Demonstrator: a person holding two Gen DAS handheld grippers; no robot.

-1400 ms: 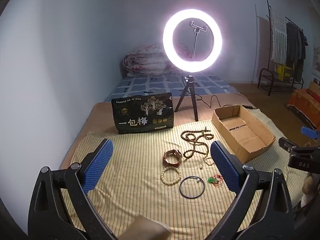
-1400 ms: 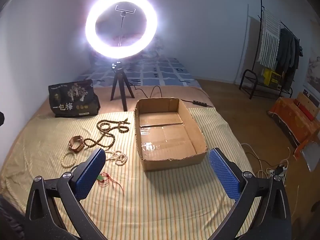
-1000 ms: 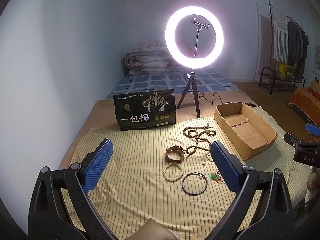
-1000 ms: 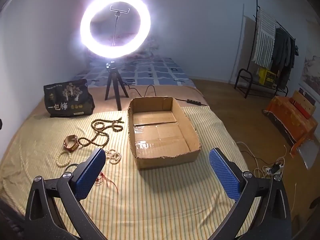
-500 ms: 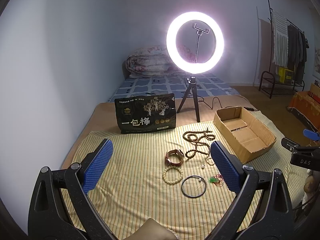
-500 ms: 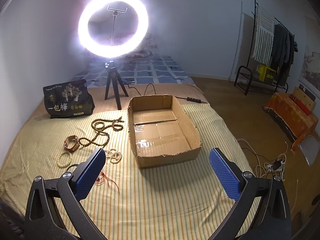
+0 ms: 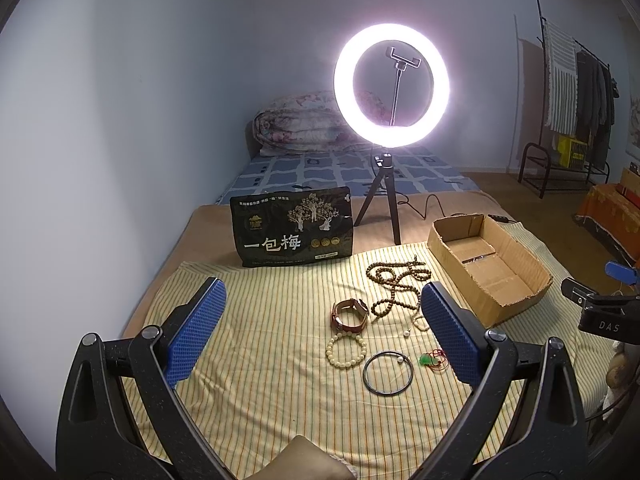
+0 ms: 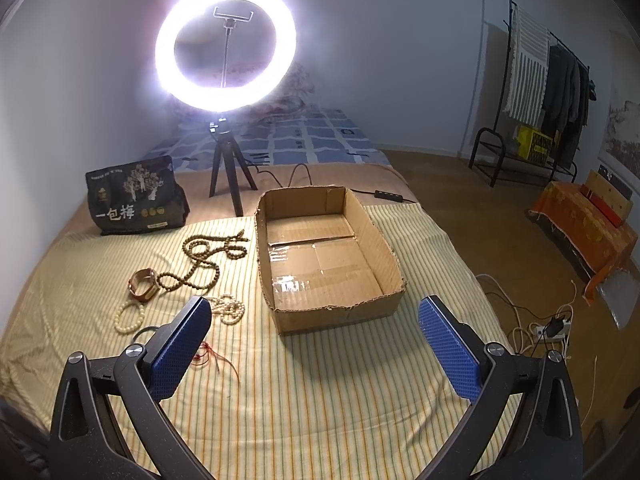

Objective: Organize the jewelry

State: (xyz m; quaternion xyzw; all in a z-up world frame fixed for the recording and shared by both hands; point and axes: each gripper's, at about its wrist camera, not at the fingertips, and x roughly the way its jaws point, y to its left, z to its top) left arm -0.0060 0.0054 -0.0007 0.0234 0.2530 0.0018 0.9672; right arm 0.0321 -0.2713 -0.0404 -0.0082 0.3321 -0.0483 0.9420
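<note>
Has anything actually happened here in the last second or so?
Hardly. Both views drift slightly, so the left gripper and right gripper only wavered, open and empty. The jewelry, such as the brown bead necklace, lies untouched, and the cardboard box stays empty.

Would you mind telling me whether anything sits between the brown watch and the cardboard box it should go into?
Yes. The long brown bead necklace sprawls on the striped cloth between the brown watch and the cardboard box, with a pale bead string nearer the camera. Both lie flat, so lifting the watch over them looks feasible.
</note>
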